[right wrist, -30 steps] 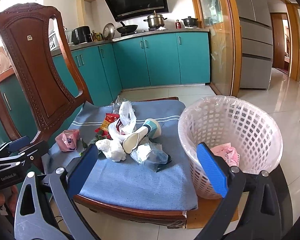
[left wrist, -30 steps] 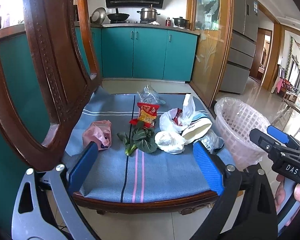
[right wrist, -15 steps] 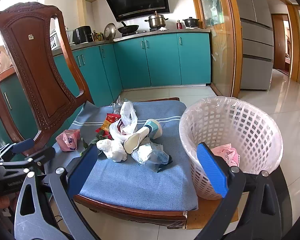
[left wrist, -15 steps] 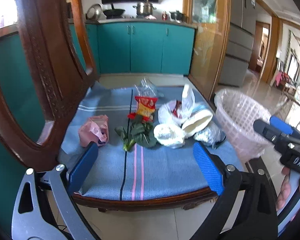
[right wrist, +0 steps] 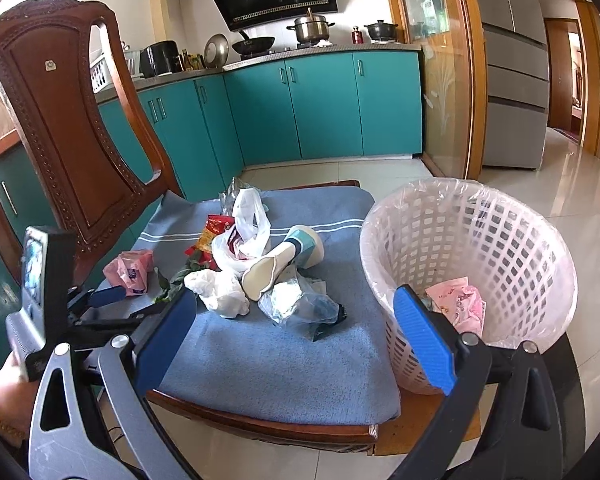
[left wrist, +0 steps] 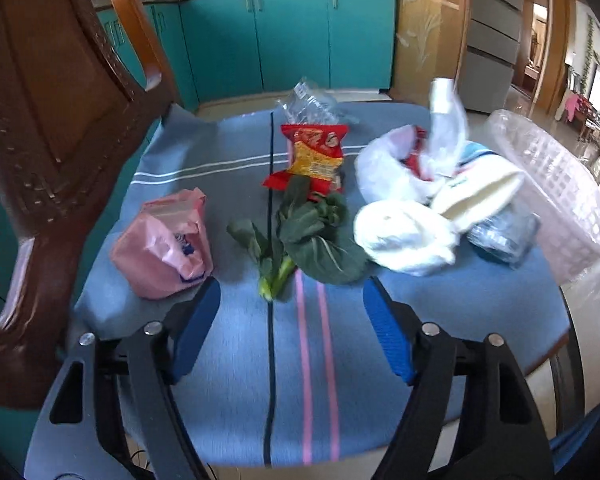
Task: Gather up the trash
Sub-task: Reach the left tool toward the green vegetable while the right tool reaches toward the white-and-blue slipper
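While both grippers hang over the near edge of the chair seat, I read my left gripper (left wrist: 292, 316) as spread wide with nothing between its blue pads (left wrist: 194, 326). From its camera the pink tissue pack (left wrist: 164, 246) lies at about ten o'clock of the gap, just beyond the left pad and not touching it. At twelve o'clock sits the leafy green vegetable (left wrist: 308, 232), its stem end nearest me, and the red and yellow snack wrapper (left wrist: 314, 154) lies just past it with a clear crumpled plastic piece (left wrist: 310, 102) farther back. Toward one to two o'clock I see the white plastic bags (left wrist: 404, 232) bunched against a white paper cup (left wrist: 476, 196) lying on its side, with a clear bluish bag (left wrist: 504, 232) beside them. All of it rests on the blue striped cloth (left wrist: 300, 380) covering the seat.

My right gripper (right wrist: 296, 332) is likewise held wide apart and empty. In its view the trash pile lies at eleven o'clock, and the white lattice basket (right wrist: 500, 248), lined with clear plastic, stands at one to two o'clock just off the seat's edge; a pink crumpled wrapper (right wrist: 458, 298) already lies inside it. At nine o'clock the left gripper's body (right wrist: 60, 304) shows, its fingertips near the tissue pack. The carved wooden chair back (right wrist: 60, 120) rises at ten o'clock.
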Demonstrator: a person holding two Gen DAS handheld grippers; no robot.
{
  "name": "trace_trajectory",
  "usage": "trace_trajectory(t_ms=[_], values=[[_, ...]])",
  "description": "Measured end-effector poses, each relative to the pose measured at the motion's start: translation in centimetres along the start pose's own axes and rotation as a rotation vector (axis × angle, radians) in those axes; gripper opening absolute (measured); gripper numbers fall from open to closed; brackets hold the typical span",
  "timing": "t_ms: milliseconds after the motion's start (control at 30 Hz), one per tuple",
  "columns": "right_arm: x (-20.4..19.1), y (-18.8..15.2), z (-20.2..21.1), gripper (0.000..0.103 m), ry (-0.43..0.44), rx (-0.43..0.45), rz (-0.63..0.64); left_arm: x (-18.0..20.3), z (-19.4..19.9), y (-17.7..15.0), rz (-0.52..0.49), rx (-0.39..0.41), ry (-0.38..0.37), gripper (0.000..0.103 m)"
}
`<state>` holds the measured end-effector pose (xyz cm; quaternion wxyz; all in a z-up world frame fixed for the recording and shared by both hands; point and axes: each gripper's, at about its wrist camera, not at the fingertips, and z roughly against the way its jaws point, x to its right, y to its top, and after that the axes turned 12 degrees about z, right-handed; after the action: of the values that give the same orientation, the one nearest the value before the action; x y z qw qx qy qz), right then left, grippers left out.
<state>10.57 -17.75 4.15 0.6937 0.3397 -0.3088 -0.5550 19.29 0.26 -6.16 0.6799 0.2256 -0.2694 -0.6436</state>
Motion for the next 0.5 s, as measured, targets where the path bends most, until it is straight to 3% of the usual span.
trace_trajectory(t_ms=[133, 233, 300, 500], values=[[0.1, 0.6, -1.3, 0.094, 0.012, -0.013, 0.001, -0.6, -2.8, 1.0, 0.024, -0.041, 0.013, 0.073], [0.4, 1.4, -3.8, 0.077, 0.069, -0.057, -0.015, -0.7, -4.1, 1.4, 0.031, -0.067, 0.017, 0.07], [0.8, 1.5, -5.9, 0.058, 0.133, -0.118, -0.061, -0.7, -4.7, 1.6, 0.032, -0.074, 0.014, 0.068], [0.7, 2.5, -9.7, 0.045, 0.196, -0.173, -0.139, -0.6, -5.7, 2.2, 0.024, -0.085, -0.008, 0.066]])
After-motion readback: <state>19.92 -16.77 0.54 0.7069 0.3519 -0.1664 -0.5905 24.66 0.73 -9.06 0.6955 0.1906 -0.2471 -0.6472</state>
